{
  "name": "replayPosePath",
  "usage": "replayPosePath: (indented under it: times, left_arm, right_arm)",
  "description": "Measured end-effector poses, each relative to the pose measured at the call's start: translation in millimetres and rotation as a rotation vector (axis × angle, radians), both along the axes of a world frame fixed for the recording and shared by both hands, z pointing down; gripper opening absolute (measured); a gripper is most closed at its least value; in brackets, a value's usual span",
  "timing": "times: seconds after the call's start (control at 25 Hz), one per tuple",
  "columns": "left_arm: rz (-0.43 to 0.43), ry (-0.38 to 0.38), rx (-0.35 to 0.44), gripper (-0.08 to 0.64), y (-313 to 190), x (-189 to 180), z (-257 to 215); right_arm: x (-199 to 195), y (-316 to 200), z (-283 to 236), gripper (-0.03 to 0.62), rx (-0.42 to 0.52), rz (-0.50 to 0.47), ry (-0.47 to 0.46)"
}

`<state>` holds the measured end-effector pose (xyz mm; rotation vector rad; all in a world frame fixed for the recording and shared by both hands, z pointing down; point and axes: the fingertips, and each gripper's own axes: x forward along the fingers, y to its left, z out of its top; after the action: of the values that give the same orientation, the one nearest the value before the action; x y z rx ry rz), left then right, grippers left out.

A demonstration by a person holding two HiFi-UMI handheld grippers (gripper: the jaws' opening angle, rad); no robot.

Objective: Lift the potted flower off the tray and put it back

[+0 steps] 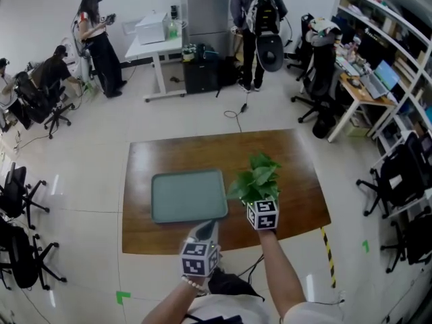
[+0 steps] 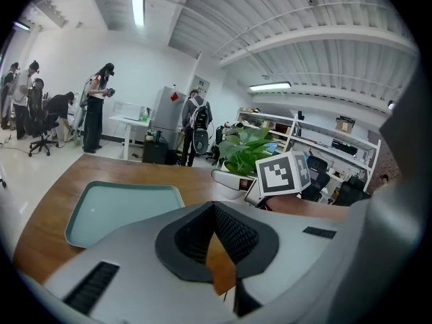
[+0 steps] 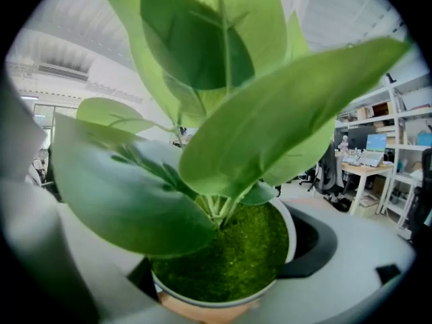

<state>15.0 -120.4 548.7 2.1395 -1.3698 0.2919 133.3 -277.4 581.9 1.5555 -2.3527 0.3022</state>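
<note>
The potted flower (image 1: 255,177), broad green leaves in a white pot, is at the right of the empty grey-green tray (image 1: 189,196) on the brown table (image 1: 169,154). My right gripper (image 1: 260,201) is shut on the pot. In the right gripper view the white rim (image 3: 291,238) and mossy soil (image 3: 229,255) fill the space between the jaws, and the leaves (image 3: 223,113) block most of the view. My left gripper (image 1: 206,229) hovers at the tray's near right corner, shut and holding nothing. The left gripper view shows the tray (image 2: 121,208) and the plant (image 2: 246,150).
Beyond the table, people stand and sit at a white desk (image 1: 156,42) and office chairs (image 1: 50,106). Shelves and a desk (image 1: 368,90) line the right wall. More chairs (image 1: 17,194) stand at the left. A cable (image 1: 236,113) lies on the floor behind the table.
</note>
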Motion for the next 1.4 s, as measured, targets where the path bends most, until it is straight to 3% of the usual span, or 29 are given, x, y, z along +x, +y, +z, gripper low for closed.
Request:
replayPosePath:
  times: [0.6, 0.88, 1.28, 1.4]
  left_arm:
    - [0.021, -0.050, -0.072, -0.005, -18.3, 11.5, 28.3]
    - [0.007, -0.043, -0.065, -0.005, -28.5, 10.5, 36.2]
    - [-0.011, -0.054, -0.090, -0.005, -27.1, 4.0, 51.0]
    - [-0.011, -0.054, -0.095, -0.005, -25.7, 4.6, 53.5]
  right_arm:
    - [46.8, -24.5, 79.2, 0.552, -0.045, 0.048, 0.025]
    - [54.2, -29.3, 116.6, 0.554, -0.078, 0.052, 0.017]
    - [51.9, -26.9, 132.2, 0.560, -0.056, 0.061, 0.019]
    - [53.7, -28.1, 133.6, 0.591, -0.073, 0.071, -0.013]
